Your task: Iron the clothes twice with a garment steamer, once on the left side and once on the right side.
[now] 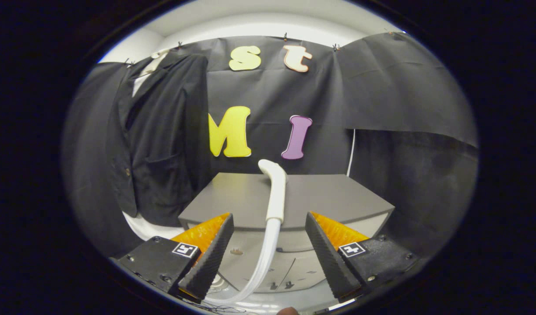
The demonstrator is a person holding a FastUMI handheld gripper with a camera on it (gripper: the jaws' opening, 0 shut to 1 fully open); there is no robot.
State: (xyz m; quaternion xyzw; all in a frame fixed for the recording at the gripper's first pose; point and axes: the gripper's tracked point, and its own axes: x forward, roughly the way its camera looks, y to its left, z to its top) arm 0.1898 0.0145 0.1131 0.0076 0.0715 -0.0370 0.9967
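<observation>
A black suit jacket (pixel 158 135) hangs on a hanger against the booth wall, beyond and to the left of my fingers. The white garment steamer head (pixel 274 188) lies on a grey table (pixel 329 197), its curved nozzle end pointing away from me. Its pale hose (pixel 261 262) runs down off the table's near edge, between my two fingers. My gripper (pixel 269 232) is open, with the steamer's handle in the gap just ahead of the fingertips and neither finger touching it.
The grey table's front panel (pixel 259 258) faces me below the tabletop. A thin white cord (pixel 351 153) hangs down the wall behind the table's right corner. White floor (pixel 149 227) shows under the jacket.
</observation>
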